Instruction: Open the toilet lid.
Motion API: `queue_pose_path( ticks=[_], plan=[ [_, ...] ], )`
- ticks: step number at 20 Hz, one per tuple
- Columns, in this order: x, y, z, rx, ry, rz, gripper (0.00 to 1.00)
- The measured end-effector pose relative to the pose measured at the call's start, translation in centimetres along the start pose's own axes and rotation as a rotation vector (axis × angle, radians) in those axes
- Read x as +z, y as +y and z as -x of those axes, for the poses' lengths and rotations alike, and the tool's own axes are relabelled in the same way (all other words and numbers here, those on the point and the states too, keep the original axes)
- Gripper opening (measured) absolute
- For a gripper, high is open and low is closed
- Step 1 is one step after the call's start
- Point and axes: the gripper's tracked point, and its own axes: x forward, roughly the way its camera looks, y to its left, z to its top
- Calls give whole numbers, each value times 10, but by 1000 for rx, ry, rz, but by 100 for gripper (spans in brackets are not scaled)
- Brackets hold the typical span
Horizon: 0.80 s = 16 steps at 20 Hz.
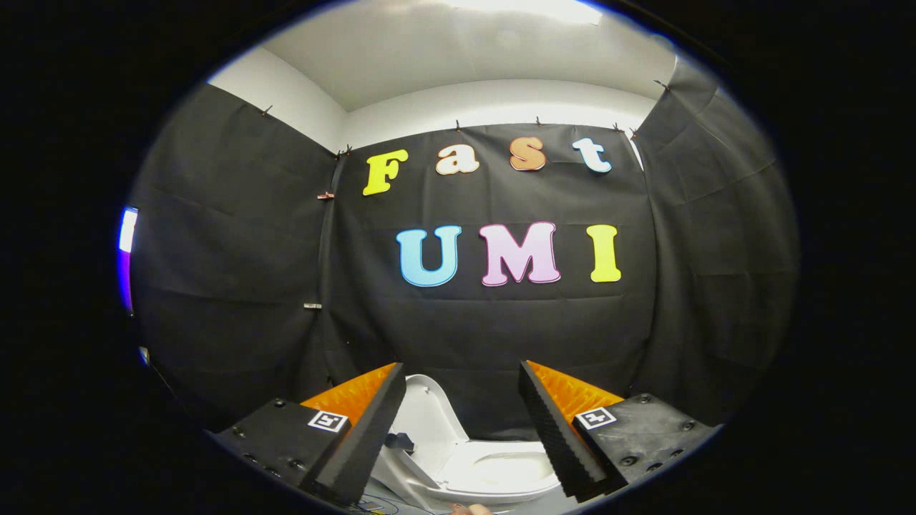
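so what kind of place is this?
Likely a mock bathroom in a recording booth: a white toilet with its lid raised, black cloth walls, and the open claw holding nothing.

Jaws apart, nothing btwn; toilet lid (428,418) raised; bowl (504,476) clear.

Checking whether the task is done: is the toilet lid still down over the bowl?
No, the toilet lid stands raised beside the open bowl, seen between the open gripper fingers.

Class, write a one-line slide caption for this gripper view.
Open tool with spread fingers framing a white toilet, its lid already raised.
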Motion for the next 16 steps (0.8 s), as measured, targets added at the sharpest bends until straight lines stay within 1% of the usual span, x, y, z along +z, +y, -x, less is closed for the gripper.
queue_pose_path(
  ticks=[9,16],
  plan=[
    [4,-11,7,-31,-4,11,99],
    [4,-10,6,-37,-4,31,99]
  ],
)
